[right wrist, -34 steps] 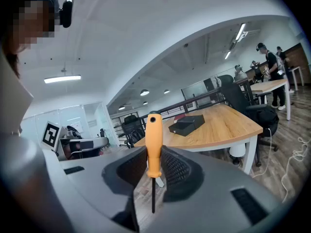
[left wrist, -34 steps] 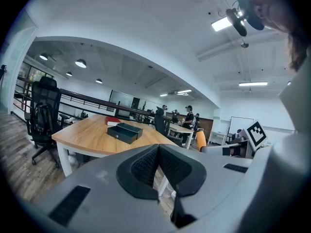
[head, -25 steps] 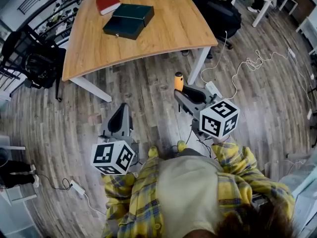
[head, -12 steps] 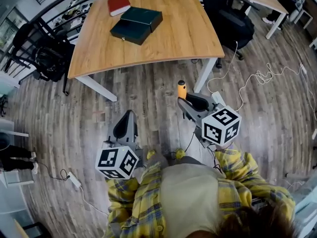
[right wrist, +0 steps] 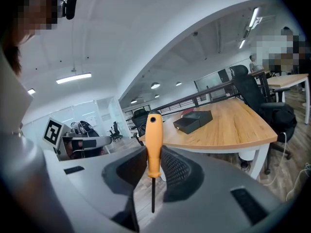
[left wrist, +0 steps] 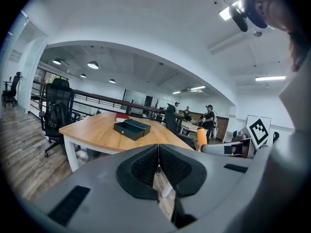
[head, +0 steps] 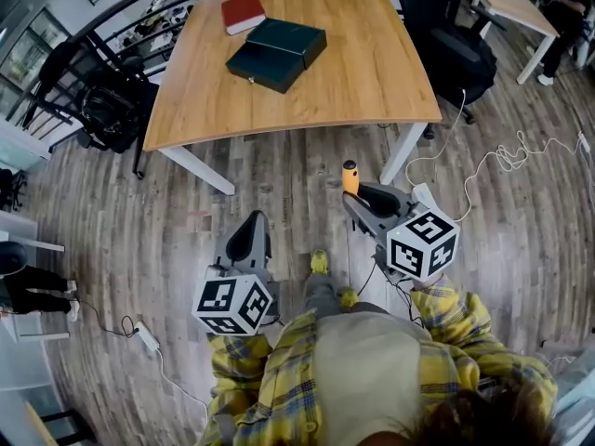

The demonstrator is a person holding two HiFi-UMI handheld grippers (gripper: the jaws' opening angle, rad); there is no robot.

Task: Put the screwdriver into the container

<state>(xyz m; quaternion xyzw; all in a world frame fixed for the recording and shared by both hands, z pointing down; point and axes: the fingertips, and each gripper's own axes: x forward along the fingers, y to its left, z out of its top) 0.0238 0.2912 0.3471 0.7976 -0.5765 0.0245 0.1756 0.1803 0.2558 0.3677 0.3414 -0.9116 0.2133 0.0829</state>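
My right gripper (head: pixel 361 193) (right wrist: pixel 148 166) is shut on a screwdriver (right wrist: pixel 153 147) with an orange handle (head: pixel 350 176), held upright with the dark shaft pointing down between the jaws. My left gripper (head: pixel 249 233) (left wrist: pixel 158 166) is shut with nothing in it, its pads pressed together. Both hang over the wooden floor, short of the table. A dark green box, the container (head: pixel 276 53) (left wrist: pixel 131 128) (right wrist: pixel 193 121), lies on the wooden table (head: pixel 372 72), its lid standing open beside it.
A red book (head: pixel 243 11) lies behind the box on the table. Black office chairs (head: pixel 102 110) stand at the table's left and another (head: pixel 465 59) at its right. White cables (head: pixel 493 161) and a power strip (head: pixel 144 337) trail on the floor.
The table has come closer in the head view and both grippers have advanced a little toward it. The screwdriver stays held in the right gripper.
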